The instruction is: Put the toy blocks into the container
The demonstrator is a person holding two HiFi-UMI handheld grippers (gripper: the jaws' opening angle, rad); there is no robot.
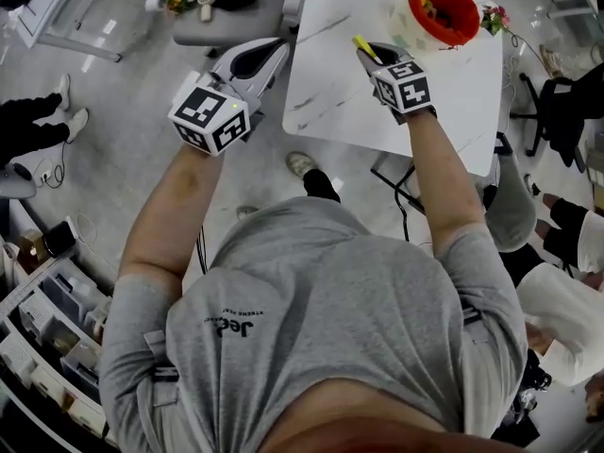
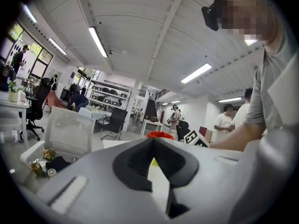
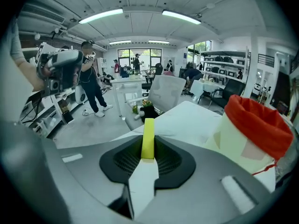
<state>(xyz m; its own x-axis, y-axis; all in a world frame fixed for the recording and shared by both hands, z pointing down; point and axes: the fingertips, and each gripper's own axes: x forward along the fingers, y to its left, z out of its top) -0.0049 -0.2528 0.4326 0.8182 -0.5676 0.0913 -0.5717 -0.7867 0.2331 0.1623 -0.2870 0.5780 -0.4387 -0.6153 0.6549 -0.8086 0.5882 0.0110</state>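
Note:
A thin yellow block (image 1: 364, 47) (image 3: 148, 136) stands upright between the pads of my right gripper (image 1: 370, 55) (image 3: 148, 148), which is shut on it above the white table (image 1: 377, 111). The container (image 1: 462, 32) (image 3: 254, 125), a pale tub with a red liner folded over its rim, stands on the table just right of that gripper and holds some small pieces. My left gripper (image 1: 278, 50) (image 2: 153, 146) hovers off the table's left edge, pads together and holding nothing. From the left gripper view the container's red rim (image 2: 160, 135) shows straight ahead.
A grey chair (image 1: 226, 22) with a dark object and small flowers sits beyond the left gripper. People sit to the right of the table (image 1: 566, 225). Shelves (image 1: 47, 328) line the lower left. A white chair (image 3: 166, 92) stands past the table's far edge.

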